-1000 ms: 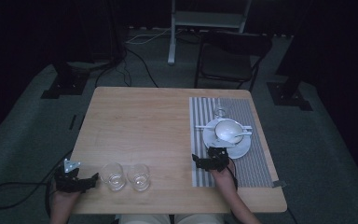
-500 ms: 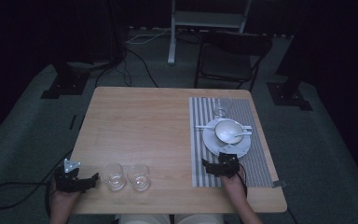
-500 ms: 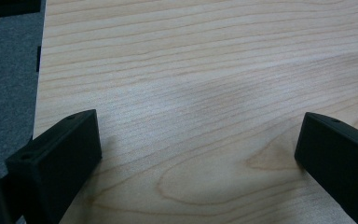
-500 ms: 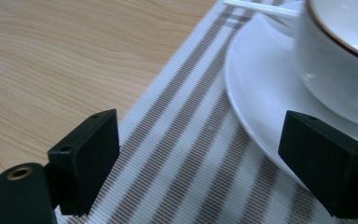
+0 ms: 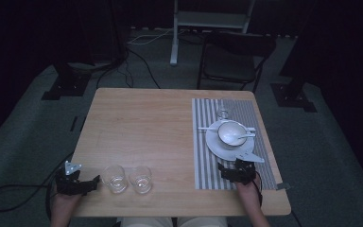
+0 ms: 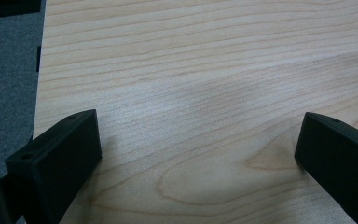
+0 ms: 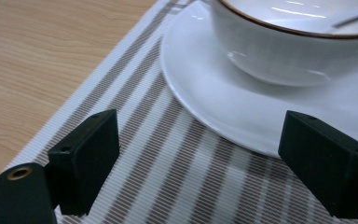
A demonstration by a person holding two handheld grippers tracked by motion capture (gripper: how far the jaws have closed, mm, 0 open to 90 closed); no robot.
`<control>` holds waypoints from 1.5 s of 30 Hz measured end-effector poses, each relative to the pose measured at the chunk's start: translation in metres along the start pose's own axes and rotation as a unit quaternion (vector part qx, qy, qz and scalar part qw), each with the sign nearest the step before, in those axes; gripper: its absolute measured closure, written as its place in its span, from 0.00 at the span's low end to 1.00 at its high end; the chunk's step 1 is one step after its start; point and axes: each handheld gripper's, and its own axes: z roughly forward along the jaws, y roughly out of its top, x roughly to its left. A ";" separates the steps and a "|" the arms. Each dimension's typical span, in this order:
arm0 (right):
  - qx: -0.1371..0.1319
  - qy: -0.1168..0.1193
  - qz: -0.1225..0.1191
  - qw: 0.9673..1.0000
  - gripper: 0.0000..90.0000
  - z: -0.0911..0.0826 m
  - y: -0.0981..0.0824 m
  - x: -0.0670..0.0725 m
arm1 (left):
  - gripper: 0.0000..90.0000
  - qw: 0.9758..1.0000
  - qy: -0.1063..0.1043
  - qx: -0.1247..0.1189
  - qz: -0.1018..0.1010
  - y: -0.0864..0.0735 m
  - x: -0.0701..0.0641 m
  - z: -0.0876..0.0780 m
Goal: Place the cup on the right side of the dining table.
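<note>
The round white ceramic plate [image 7: 242, 107], carrying a white brown-rimmed bowl [image 7: 303, 44], lies on the striped placemat [image 7: 168, 186] just ahead of the right gripper [image 7: 198, 154]. Judged rigid, heavy, glazed-slippery and breakable; best taken at its near rim. Both grippers' jaws stand wide, empty; left gripper [image 6: 198, 149] over bare wooden counter [image 6: 191, 70].

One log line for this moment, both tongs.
left tongs: open, beside clear glass tumblers | right tongs: open, over striped placemat, near white saucer
</note>
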 end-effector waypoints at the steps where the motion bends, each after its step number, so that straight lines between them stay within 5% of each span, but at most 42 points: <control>1: -0.002 -0.003 0.002 1.000 0.13 -0.001 -0.001 -0.002 | 0.01 1.000 -0.001 0.000 0.002 0.000 0.000 0.000; 17: -0.005 -0.050 0.025 0.998 0.13 -0.015 -0.017 -0.032 | 0.01 1.000 -0.001 0.000 0.002 0.000 0.000 0.000; 45: -0.008 -0.125 0.066 0.990 0.13 -0.034 -0.032 -0.074 | 0.01 1.000 0.000 0.000 0.001 0.000 -0.001 0.000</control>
